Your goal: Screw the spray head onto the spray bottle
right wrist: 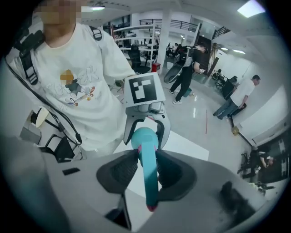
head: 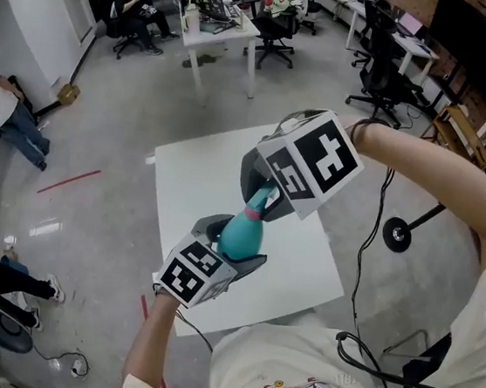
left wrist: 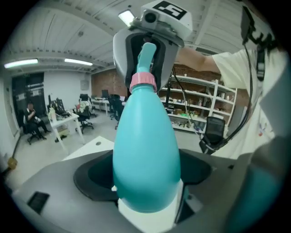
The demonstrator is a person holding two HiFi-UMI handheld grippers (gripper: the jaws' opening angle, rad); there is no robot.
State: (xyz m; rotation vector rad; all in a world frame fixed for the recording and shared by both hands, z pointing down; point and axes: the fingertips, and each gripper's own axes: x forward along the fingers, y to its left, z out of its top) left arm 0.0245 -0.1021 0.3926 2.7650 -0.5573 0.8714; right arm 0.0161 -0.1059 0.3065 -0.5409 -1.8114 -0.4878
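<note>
The left gripper [head: 237,254] is holding the bottle [head: 240,231] by its wide bottom, with the jaws clamped on it, above the table [head: 197,170]. The bottle is pointing up, tilted toward the right gripper [head: 264,204]. The head [left wrist: 146,57] is sitting on the bottle's neck between the right jaws, which are pressing on it just beside the pink collar [left wrist: 143,83].
</note>
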